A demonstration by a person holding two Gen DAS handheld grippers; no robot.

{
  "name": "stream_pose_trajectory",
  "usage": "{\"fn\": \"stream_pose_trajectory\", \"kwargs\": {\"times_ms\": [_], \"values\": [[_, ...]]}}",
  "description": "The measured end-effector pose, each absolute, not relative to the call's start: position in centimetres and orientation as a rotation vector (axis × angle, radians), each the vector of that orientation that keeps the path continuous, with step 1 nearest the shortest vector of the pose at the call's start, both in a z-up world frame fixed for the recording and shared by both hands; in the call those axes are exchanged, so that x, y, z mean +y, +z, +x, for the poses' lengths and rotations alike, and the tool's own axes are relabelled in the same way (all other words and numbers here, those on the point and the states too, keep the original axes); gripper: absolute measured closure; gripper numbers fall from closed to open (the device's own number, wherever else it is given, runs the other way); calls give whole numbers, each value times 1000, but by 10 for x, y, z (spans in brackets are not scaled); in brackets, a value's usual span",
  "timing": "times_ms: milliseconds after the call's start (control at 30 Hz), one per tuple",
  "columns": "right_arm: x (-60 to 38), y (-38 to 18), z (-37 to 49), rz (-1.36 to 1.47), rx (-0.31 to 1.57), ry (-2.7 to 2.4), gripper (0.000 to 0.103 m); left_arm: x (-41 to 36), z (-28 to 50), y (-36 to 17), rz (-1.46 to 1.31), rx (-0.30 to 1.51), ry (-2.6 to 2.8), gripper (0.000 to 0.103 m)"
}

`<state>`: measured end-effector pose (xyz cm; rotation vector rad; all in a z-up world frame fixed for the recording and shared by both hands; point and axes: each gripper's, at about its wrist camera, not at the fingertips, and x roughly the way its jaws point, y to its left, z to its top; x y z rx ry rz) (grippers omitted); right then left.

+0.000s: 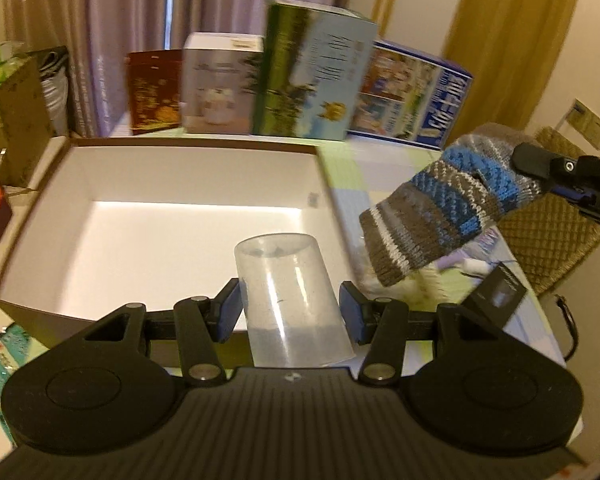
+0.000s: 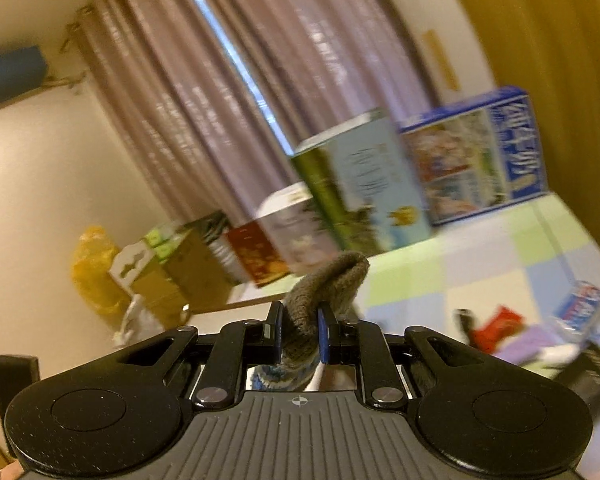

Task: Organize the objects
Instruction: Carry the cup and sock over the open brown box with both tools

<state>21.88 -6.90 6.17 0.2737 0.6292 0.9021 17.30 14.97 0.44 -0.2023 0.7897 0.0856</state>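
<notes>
Left wrist view: left gripper (image 1: 292, 312) clamps a clear plastic cup (image 1: 290, 300), upside down, over the near edge of the open white-lined box (image 1: 180, 184); right of the box hangs a striped knit sock (image 1: 452, 204), pinched by the right gripper (image 1: 540, 164). Right wrist view: right gripper (image 2: 299, 334) clenched on the sock's brown end (image 2: 324, 292); box unseen, small packets (image 2: 580, 308) on the checked tablecloth (image 2: 480, 264).

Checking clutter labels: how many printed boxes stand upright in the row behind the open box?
4. From left in the left wrist view: dark red box, white box, tall green-and-blue box, blue box. More may hide behind them.
</notes>
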Motion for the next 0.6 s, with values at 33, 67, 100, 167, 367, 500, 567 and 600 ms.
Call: {"fn": "stream_pose_trajectory", "kwargs": {"times_ms": [33,67,100,167,367,500,567,600], "values": [[-59,60,217,265,631,915,89,158,172,5,-199,787,96,56],[-49,54,216,254,638,923,89,166,171,6,-193,785,109,56],[-38,51,216,242,646,931,89,176,171,6,-189,783,125,56],[-19,44,216,218,661,938,89,195,174,7,-192,784,143,56],[30,13,235,141,727,914,89,240,179,-1,-202,804,199,56],[50,-2,247,110,756,885,89,260,187,-10,-205,827,217,56],[61,-10,255,94,767,870,89,269,193,-15,-202,841,217,56],[64,-12,258,90,770,862,89,273,196,-17,-201,849,221,56]]}}
